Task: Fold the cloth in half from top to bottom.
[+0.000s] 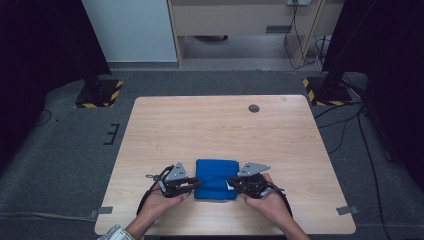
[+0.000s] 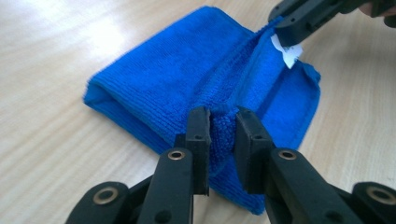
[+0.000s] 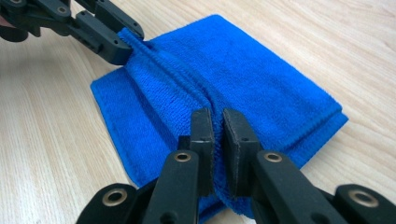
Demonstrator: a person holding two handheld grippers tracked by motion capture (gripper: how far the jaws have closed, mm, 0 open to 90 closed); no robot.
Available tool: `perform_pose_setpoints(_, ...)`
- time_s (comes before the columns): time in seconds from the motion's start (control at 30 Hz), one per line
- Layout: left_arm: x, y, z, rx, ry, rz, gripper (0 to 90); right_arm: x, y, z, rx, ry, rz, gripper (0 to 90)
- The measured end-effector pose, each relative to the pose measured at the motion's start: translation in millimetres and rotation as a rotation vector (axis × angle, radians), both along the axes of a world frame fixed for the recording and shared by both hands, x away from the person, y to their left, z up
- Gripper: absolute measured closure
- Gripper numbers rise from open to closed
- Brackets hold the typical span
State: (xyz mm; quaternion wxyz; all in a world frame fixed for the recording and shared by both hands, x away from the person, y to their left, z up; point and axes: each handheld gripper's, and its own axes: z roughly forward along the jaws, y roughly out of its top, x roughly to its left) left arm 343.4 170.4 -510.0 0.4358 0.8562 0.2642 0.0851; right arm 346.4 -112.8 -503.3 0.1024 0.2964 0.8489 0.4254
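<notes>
The print on the cloth's (image 2: 187,79) white tag (image 2: 286,52) is too small to read. Both forearms (image 1: 131,227) are cut off by the bottom edge in the high view.

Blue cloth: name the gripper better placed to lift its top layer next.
Neither clearly. The left gripper and right gripper each already pinch the blue cloth on opposite edges; lifting with both together looks best.
</notes>
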Motion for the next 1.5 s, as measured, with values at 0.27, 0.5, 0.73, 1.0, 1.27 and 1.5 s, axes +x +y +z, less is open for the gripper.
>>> perform_pose_setpoints(0.27, -2.1, -0.1, -3.4, 0.022, -0.010, -0.001, 71.2, -8.1, -2.0, -7.7, -0.013, 0.012, 0.003, 81.6)
perform_pose_setpoints(0.5, -9.3, 3.9, -5.5, 0.022, -0.002, -0.014, 60.9, -12.7, -4.0, -9.3, -0.018, 0.028, 0.004, 74.0)
perform_pose_setpoints(0.73, -17.1, 9.4, -3.1, 0.004, -0.004, -0.027, 55.2, -22.0, -6.6, -11.5, -0.027, 0.053, 0.025, 70.6)
perform_pose_setpoints(1.0, -19.8, 18.8, 10.7, -0.072, -0.045, 0.020, 54.1, -30.3, -11.4, -12.9, -0.040, 0.077, 0.036, 65.0)
perform_pose_setpoints(1.27, 5.0, 4.1, 9.3, -0.048, -0.059, 0.062, 53.1, -32.3, -9.4, -1.1, -0.019, 0.061, 0.035, 56.3)
perform_pose_setpoints(1.5, -9.1, 1.1, -2.5, 0.070, -0.049, 0.010, 48.9, -23.4, -13.1, 4.0, -0.010, 0.030, -0.017, 43.5)
